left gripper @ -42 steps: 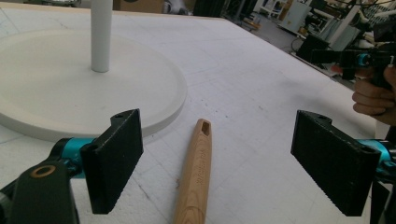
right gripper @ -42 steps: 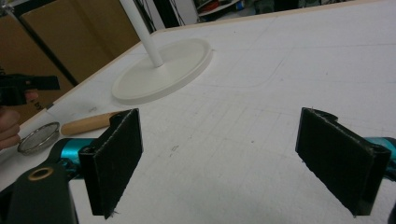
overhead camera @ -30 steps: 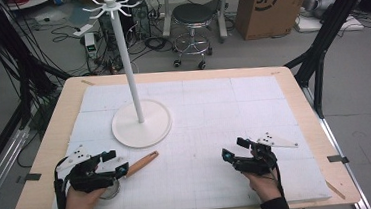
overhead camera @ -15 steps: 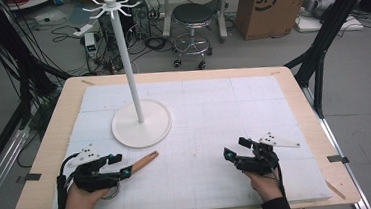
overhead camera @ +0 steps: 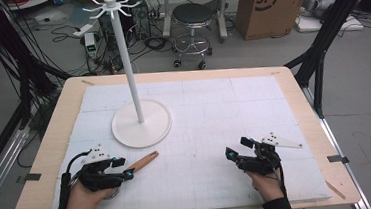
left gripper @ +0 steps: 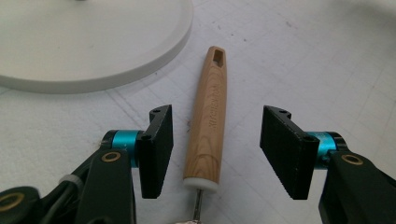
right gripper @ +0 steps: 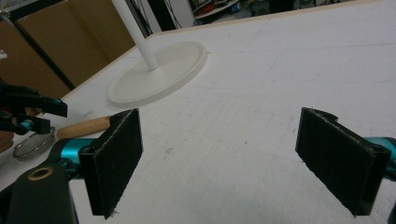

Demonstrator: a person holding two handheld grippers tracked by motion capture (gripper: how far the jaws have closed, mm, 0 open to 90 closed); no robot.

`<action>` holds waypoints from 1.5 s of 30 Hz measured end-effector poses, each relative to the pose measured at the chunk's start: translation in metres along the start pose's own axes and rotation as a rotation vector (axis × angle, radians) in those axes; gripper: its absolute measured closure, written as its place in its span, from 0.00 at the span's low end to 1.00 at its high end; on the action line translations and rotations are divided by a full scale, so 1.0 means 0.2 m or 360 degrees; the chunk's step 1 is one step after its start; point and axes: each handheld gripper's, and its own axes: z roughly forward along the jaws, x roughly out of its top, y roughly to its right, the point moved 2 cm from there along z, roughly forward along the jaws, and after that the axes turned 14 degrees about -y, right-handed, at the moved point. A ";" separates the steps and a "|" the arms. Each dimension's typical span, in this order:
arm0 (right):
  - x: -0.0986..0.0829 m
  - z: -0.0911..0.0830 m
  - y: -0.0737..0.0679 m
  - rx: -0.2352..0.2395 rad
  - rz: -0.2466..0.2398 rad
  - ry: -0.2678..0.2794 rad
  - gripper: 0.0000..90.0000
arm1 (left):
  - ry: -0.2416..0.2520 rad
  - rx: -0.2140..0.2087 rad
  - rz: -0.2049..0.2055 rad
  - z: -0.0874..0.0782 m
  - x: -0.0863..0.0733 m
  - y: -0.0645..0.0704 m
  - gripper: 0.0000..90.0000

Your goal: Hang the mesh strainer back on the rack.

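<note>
Left claw (left gripper: 215, 149) has its two black jaws wide apart, one on each side of a wooden handle (left gripper: 209, 116) that lies flat on the white mat (overhead camera: 215, 122); the jaws do not touch the wood. In the high view this same left claw (overhead camera: 125, 168) sits at the near left of the counter (overhead camera: 51, 140), with the handle (overhead camera: 143, 161) pointing away from it toward the round base of the white stand (overhead camera: 141, 123).

Some letters are burned along the handle, but they are too blurred to read. At its far end there is a small rectangular hole. At the near end a white collar closes the wood, and a thin metal stem goes down from it and is cut off by the bottom edge of the left gripper view. In the right gripper view a round wire mesh (right gripper: 32, 143) lies beside the handle (right gripper: 86, 127), partly hidden by the other claw, so the tool seems to be a small strainer; I cannot say it for sure.

Right claw (right gripper: 238, 161) is also open, jaws far apart above bare mat, holding nothing. In the high view the right claw (overhead camera: 235, 149) is at the near right, well apart from the handle.

The stand's pole rises to a crown of short hooks at the top. On the floor behind the counter, a brown cardboard box (overhead camera: 266, 3) carries the printed letters "SF", partly cut by the flap. A black stool (overhead camera: 194, 23) stands near it.
</note>
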 end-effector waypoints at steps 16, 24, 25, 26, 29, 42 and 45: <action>0.00 0.00 0.00 -0.0022 0.0001 0.0002 0.15 | -0.0160 -0.0094 -0.0058 0.05 -0.02 -0.04 0.58; 0.00 0.00 0.00 -0.0019 0.0015 -0.0008 0.15 | -0.0201 -0.0054 0.0003 0.07 -0.02 -0.01 0.60; 0.00 0.00 0.00 -0.0026 0.0002 0.0001 0.15 | -0.0216 -0.0043 0.0014 0.07 -0.02 -0.01 0.61; 0.00 0.00 0.00 -0.0022 0.0007 0.0000 0.15 | -0.0221 -0.0020 0.0032 0.07 -0.02 0.00 0.61; 0.00 0.00 0.00 -0.0022 0.0005 0.0000 0.15 | -0.0230 -0.0003 0.0031 0.08 -0.01 0.00 0.63; 0.00 0.00 -0.01 -0.0028 -0.0002 -0.0006 0.15 | -0.0302 0.0141 0.0110 0.09 0.00 0.04 0.72; -0.01 0.00 -0.01 -0.0031 -0.0009 -0.0004 0.15 | -0.0312 0.0130 0.0111 0.09 0.01 0.03 0.72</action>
